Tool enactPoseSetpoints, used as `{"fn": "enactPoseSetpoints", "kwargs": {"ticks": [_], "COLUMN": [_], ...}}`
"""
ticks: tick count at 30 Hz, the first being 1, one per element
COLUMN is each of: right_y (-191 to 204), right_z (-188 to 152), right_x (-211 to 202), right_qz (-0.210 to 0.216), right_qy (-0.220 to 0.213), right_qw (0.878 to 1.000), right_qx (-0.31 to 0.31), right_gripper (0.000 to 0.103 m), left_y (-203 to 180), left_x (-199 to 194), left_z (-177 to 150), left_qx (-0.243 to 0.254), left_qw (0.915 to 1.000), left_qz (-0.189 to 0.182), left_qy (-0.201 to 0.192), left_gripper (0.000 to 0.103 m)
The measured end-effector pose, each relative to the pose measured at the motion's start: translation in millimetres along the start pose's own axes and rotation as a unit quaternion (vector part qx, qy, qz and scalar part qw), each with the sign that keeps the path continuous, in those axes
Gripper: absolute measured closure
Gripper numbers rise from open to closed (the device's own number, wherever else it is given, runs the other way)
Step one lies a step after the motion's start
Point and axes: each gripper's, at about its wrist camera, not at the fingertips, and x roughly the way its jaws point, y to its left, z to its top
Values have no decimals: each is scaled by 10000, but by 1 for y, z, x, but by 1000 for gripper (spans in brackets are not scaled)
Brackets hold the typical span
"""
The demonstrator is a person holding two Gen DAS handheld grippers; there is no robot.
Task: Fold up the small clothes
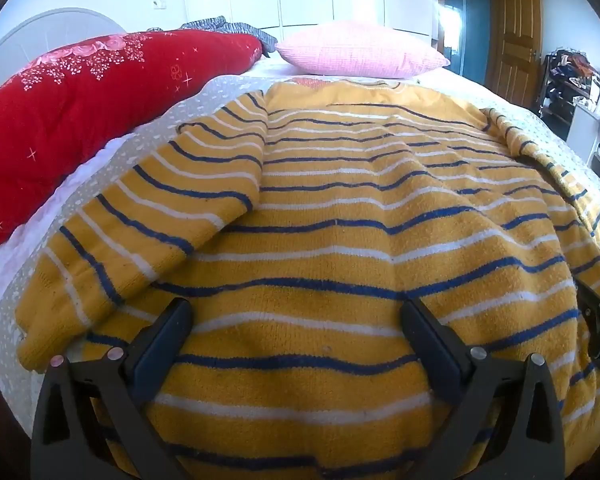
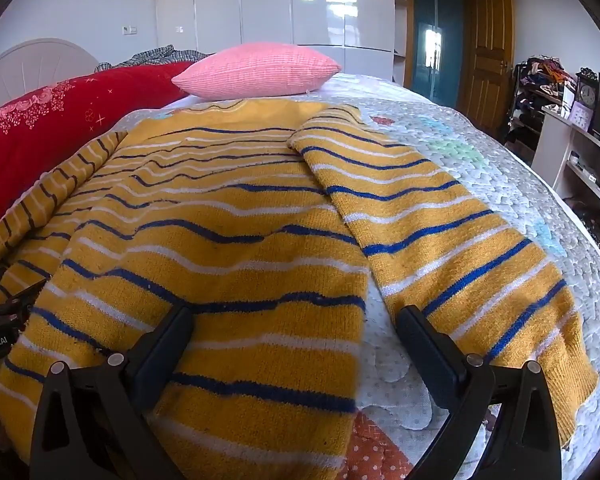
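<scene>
Sweater point(image 1: 340, 208): yellow knit, blue and white stripes, spread flat on the bed point(image 1: 100, 168)
Left view: left tongs point(image 1: 296, 320) released, fingers spread wide over the sweater's near hem, gripping nothing; one sleeve point(image 1: 140, 216) lies out to the left
Right view: right tongs point(image 2: 294, 326) released too, straddling the sweater's right edge; the other sleeve point(image 2: 452, 240) lies out on the quilt point(image 2: 520, 184)
Beyond: pink pillow point(image 2: 256, 70), red blanket point(image 1: 80, 112)

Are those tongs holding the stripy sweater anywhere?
No. Both the left tongs and right tongs are open over the sweater, gripping nothing.
</scene>
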Motion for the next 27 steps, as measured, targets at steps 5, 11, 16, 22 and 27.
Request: {"fn": "enactPoseSetpoints", "kwargs": {"ticks": [5,11,16,22,27], "right_y": [0,1,2,2,2], "right_z": [0,-1,-3,-4,-5], "right_x": [0,-2,-4,-4,-4], "right_qz": [3,-8,-40,-62,-84], "right_qy": [-18,-77,-119,-110,-114], "right_qw": [10000,10000,9999,9999,9999], "right_qx": [4,-3,-4,-6,-13], "right_gripper": [0,0,0,0,0], "left_y": [-1,-2,-4,-5,-6], "left_x": [-1,-2,-5,-6,-5], "left_z": [-1,-3,-5,-2,-3], "left_qx": [14,45,67,60,74], "left_qw": [10000,9999,9996,9995,9994], "left_qz": [28,95,227,313,349], "left_qy": [-63,-130,-167,13,7], "left_gripper": [0,0,0,0,0]}}
